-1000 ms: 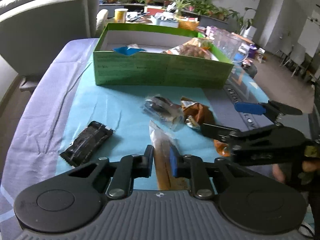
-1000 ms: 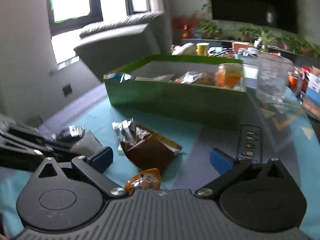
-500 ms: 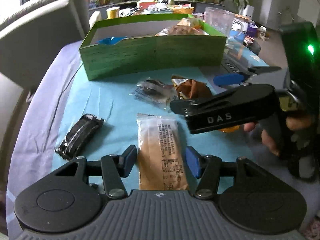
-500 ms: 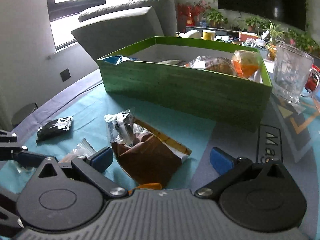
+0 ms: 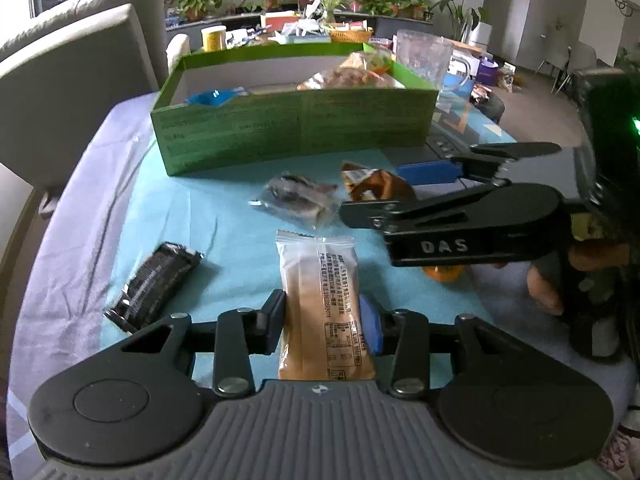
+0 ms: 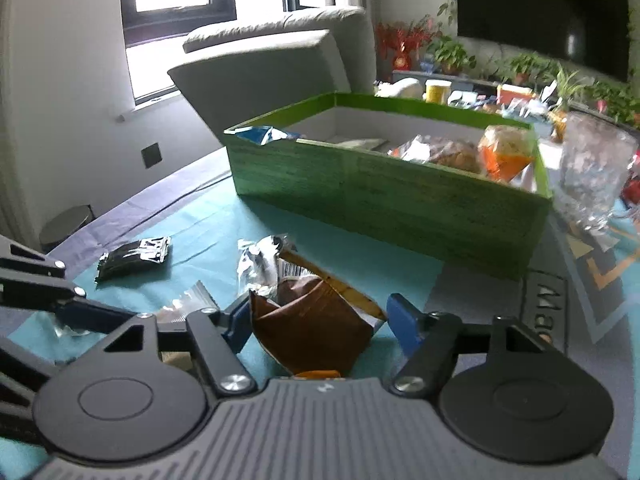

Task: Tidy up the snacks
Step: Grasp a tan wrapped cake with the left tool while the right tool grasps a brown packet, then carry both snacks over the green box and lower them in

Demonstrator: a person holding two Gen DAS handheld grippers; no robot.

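Note:
A tan snack packet [image 5: 320, 304] lies flat on the teal cloth between my left gripper's [image 5: 322, 326] fingers. The jaws are closing and both pads touch its long sides. My right gripper [image 6: 320, 320] is open, straddling a brown crumpled packet [image 6: 312, 320], with a gap at its right pad. The left wrist view shows the right gripper [image 5: 400, 192] over that brown packet [image 5: 376, 184]. Behind stands the green box [image 5: 296, 132] holding several snacks.
A clear packet with dark contents [image 5: 296, 200] and a black packet [image 5: 154, 284] lie loose on the cloth. An orange item [image 5: 444, 272] sits under the right gripper. A glass mug [image 6: 592, 184] stands right of the box. An armchair [image 5: 72, 72] is at the left.
My left gripper let go of the tan packet, opened wide, then narrowed onto its sides; the packet now lies flat. The right gripper came in over the brown packet.

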